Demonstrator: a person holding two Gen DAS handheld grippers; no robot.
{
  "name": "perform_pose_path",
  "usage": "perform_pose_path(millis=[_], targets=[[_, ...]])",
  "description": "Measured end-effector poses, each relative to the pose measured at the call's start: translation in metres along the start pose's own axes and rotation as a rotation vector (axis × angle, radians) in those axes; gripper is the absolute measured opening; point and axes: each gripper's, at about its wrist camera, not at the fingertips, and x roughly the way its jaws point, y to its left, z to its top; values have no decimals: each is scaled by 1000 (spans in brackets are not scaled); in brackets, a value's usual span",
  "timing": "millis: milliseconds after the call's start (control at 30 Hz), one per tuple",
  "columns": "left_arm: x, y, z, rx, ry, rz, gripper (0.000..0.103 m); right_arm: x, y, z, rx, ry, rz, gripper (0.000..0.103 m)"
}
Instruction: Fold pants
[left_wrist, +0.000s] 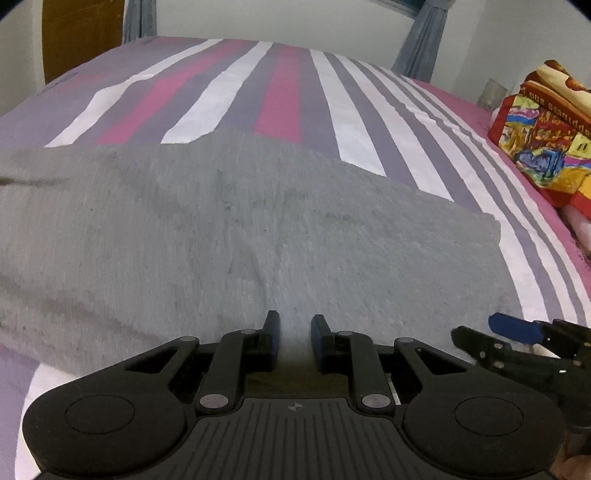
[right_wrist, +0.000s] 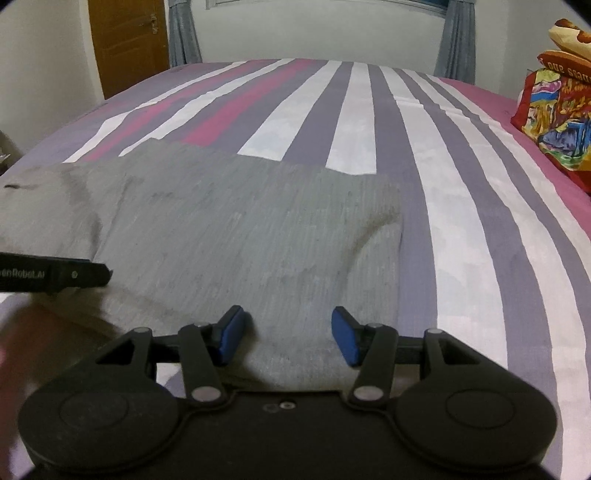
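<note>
Left wrist view: grey pants (left_wrist: 258, 221) fill mid-frame on the striped bed (left_wrist: 288, 92); the left gripper (left_wrist: 294, 334) at bottom centre has its jaws drawn nearly together, pinching the cloth edge. Right wrist view: pants spread centre-left; the right gripper (right_wrist: 288, 334) stands parted astride the near hem, pads not pressing.

Both wrists overlook pants (left_wrist: 258, 229), seemingly close.

You have a bed (right_wrist: 461, 229) under a sheet striped in white, purple and pink. The grey pants (right_wrist: 236, 236) lie flat across its near side, and a bright patterned pillow (right_wrist: 554, 122) rests at its right edge, well apart from them.
</note>
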Motion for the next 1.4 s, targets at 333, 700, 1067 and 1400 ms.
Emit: perform_pose_path(millis=[333, 700, 1067, 1400], targets=[[-24, -3, -3, -9, -38, 24, 19, -18, 9, 13, 38, -45, 23, 52], [-20, 8, 0, 4, -40, 76, 19, -5, 25, 4, 20, -3, 40, 54], [-25, 10, 1, -2, -59, 119, 19, -16, 23, 13, 105, -50, 95, 58], [-23, 14, 5, -21, -44, 122, 19, -4, 30, 10, 95, -7, 97, 61]])
